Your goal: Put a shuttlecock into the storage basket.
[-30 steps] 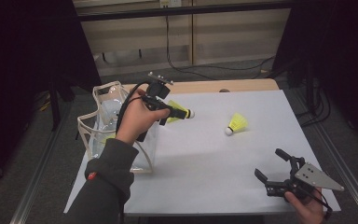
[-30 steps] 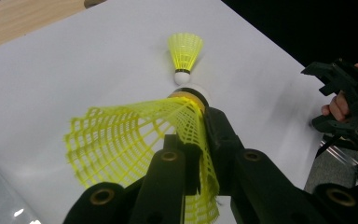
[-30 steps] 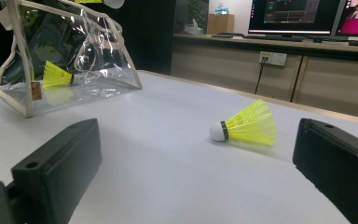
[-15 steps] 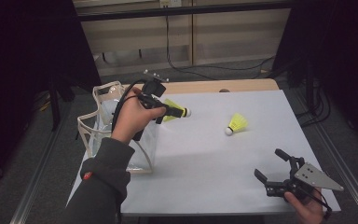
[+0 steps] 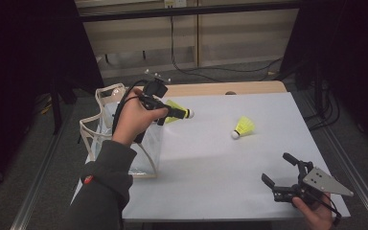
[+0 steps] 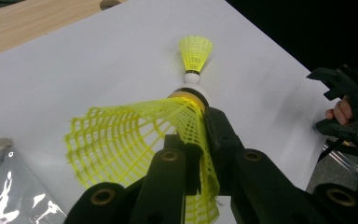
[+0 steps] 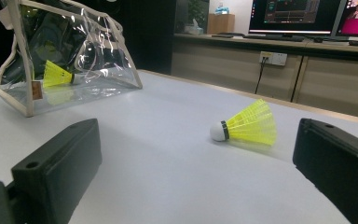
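My left gripper is shut on a yellow shuttlecock and holds it in the air just right of a clear bag, white cork pointing right. In the left gripper view the jaws pinch its mesh skirt. A second yellow shuttlecock lies on its side on the white table. My right gripper rests open near the table's front right corner, pointing at that shuttlecock. A yellow shuttlecock shows at the bag; I cannot tell whether it is inside.
The clear bag with cream trim stands at the table's left edge, its mouth upward. A bare wooden strip runs along the far edge. Cables lie on the floor beyond the table. Monitors stand on a far desk.
My left gripper has drifted slightly left and up with the shuttlecock, closer to the bag. The right gripper has stayed put.
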Tool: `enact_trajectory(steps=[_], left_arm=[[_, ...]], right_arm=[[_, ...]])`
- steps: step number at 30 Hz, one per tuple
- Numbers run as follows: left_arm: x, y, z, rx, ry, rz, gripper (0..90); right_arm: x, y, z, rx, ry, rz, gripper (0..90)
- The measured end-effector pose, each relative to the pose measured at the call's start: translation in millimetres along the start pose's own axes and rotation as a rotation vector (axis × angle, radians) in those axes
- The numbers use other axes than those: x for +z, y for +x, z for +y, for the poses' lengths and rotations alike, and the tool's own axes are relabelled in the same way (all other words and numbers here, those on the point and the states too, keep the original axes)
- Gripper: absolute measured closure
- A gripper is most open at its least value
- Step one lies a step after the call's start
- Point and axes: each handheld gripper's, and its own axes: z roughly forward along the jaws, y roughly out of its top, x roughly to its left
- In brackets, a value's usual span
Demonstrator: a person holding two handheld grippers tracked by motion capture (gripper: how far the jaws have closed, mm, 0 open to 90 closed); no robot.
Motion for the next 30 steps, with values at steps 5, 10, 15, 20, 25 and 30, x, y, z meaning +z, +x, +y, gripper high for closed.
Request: enact_trajectory(steps=[5, 10, 15, 20, 25, 30], left_arm=[[-3.1, 0.8, 0.8, -0.002, -0.002, 0.003, 85.8], [-6.8, 2.3, 1.1, -0.003, -0.003, 0.008, 85.8], [-9.2, 3.7, 1.1, -0.006, 0.001, 0.013, 85.8], [-12.6, 6.1, 1.2, -0.013, -0.007, 0.021, 85.8], [-15.9, 6.7, 1.8, -0.013, -0.007, 0.026, 85.8], [-19.3, 8.2, 2.4, -0.025, -0.007, 0.028, 85.8]], right_arm=[[-0.3, -0.1, -0.1, 0.003, 0.001, 0.0, 0.9], [-0.4, 0.0, 0.0, 0.002, 0.002, -0.001, 0.9], [-0.7, 0.1, 0.0, 0.003, 0.004, -0.001, 0.9], [-0.7, 0.1, 0.1, 0.003, 0.002, -0.002, 0.9], [-0.7, -0.1, 0.1, 0.003, 0.001, 0.0, 0.9], [-0.8, 0.1, 0.2, 0.002, 0.002, -0.002, 0.9]])
